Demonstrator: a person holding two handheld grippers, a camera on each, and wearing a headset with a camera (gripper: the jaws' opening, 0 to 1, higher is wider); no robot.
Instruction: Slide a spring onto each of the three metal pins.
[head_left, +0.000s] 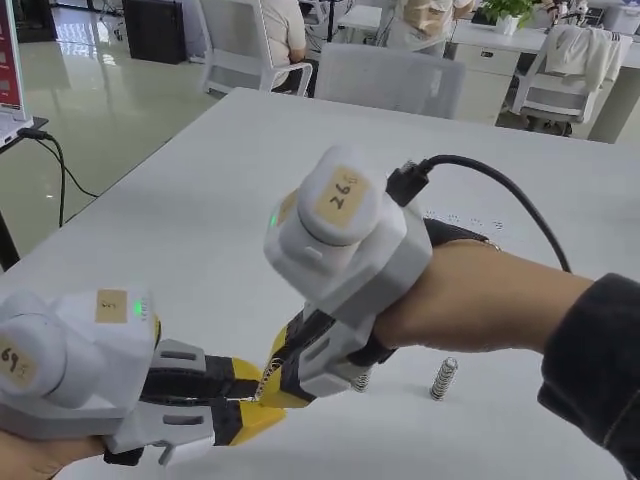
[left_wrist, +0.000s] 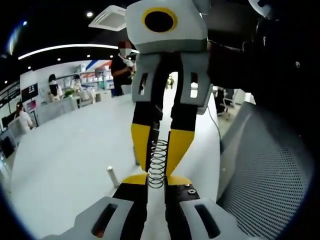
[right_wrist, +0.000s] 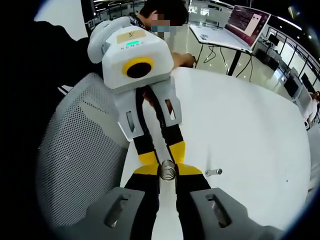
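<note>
**benchrat:** Head view first. How much room is there?

**coilfan:** Loads. The white table (head_left: 200, 200) is bare out to its far edge, with chairs (head_left: 390, 80) past that. The left gripper (head_left: 248, 398) comes in from bottom left and the right gripper (head_left: 280, 375) from the right, tips nose to nose. The spring (head_left: 267, 380) sits right where they meet. A loose spring (head_left: 443, 378) and a second loose spring (head_left: 362, 380) are on the table under the right forearm, near each other.

**benchrat:** Left gripper view?

**coilfan:** The spring's long axis runs straight along the right gripper's jaws, which pinch it from both sides. Its near end pokes between the left gripper's yellow tips. Those stand narrow, and I can't tell if they grip anything. A metal pin (left_wrist: 112, 176) stands upright just left of the jaws, with open tabletop beyond. A mesh chair back (left_wrist: 265, 185) crowds the right.

**benchrat:** Right gripper view?

**coilfan:** The spring's end-on here, a ring between the right jaws, pointing at the left gripper. There's a metal pin on the table just right of the tips, and the table edge is well beyond.
</note>
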